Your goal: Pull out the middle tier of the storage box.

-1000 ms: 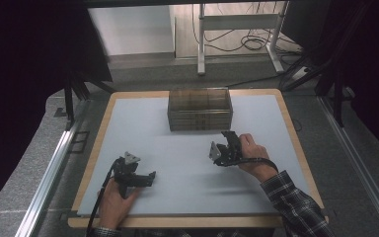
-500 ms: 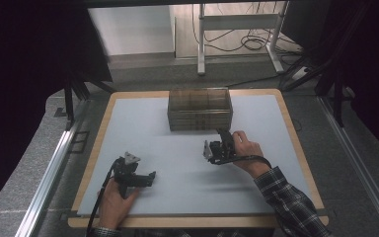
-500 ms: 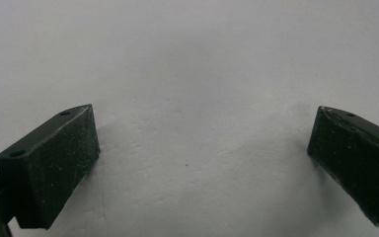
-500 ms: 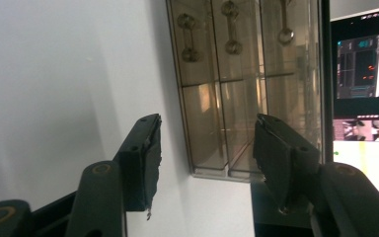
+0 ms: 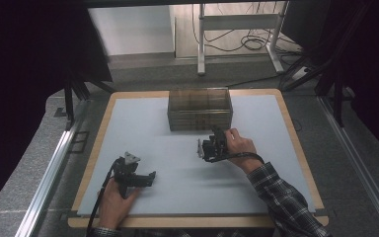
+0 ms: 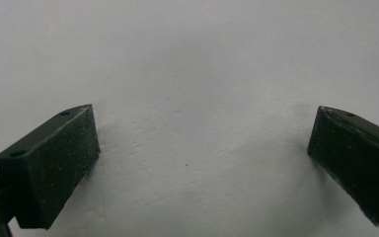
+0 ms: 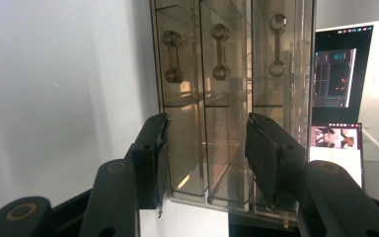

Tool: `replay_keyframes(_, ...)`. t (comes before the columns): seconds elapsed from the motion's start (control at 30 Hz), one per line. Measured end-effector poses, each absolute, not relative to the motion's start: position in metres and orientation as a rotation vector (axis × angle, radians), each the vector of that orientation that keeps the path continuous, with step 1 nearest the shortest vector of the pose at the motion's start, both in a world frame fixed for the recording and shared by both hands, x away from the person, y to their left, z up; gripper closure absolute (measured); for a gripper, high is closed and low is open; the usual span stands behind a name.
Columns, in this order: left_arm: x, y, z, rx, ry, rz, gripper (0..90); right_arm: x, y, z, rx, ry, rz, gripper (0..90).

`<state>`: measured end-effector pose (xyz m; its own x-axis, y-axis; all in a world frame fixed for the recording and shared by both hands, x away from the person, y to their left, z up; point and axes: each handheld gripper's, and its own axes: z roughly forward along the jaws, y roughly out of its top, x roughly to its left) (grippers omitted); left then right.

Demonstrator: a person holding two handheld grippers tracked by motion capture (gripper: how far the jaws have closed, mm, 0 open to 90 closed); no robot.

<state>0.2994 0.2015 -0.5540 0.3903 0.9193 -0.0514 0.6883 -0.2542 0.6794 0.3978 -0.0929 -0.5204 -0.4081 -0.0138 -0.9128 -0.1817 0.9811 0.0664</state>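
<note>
Leftmost on the white table mat (image 5: 177,192), well short of the drawer box (image 5: 200,109) and off to its left, the left gripper (image 5: 150,177) rests in the person's left hand (image 5: 114,200). In the left gripper view its two black jaws stand wide apart over bare mat, with nothing between them. Further right, the drawer box, a smoky clear plastic unit, sits at the far middle of the mat. Its front faces the person, and in the right gripper view three drawers show side by side, each with a dumbbell-shaped handle (image 7: 220,52). Just in front of the box, near its right half, the right gripper (image 5: 201,148) is held in the right hand (image 5: 239,145), rolled on its side. Its jaws have just been closing; they stand part-way open, with a clear gap between the pads (image 7: 259,153), and grip nothing. Seen along those jaws, the box's front lies just beyond the tips, not touched.
</note>
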Motion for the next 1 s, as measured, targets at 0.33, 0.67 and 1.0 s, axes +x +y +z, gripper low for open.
replay_keyframes(0.33,0.299,0.201,-0.554,2.027,1.372,0.478,0.0,0.408,-0.081,-0.528,-0.171,1.954,0.134,58.4)
replay_keyframes(0.67,0.299,0.201,-0.554,2.027,1.372,0.478,0.0,0.416,-0.070,-0.531,-0.193,1.917,0.117,65.0)
replay_keyframes(1.0,0.299,0.202,-0.554,2.028,1.372,0.478,0.0,0.423,-0.065,-0.536,-0.204,1.875,0.081,70.8)
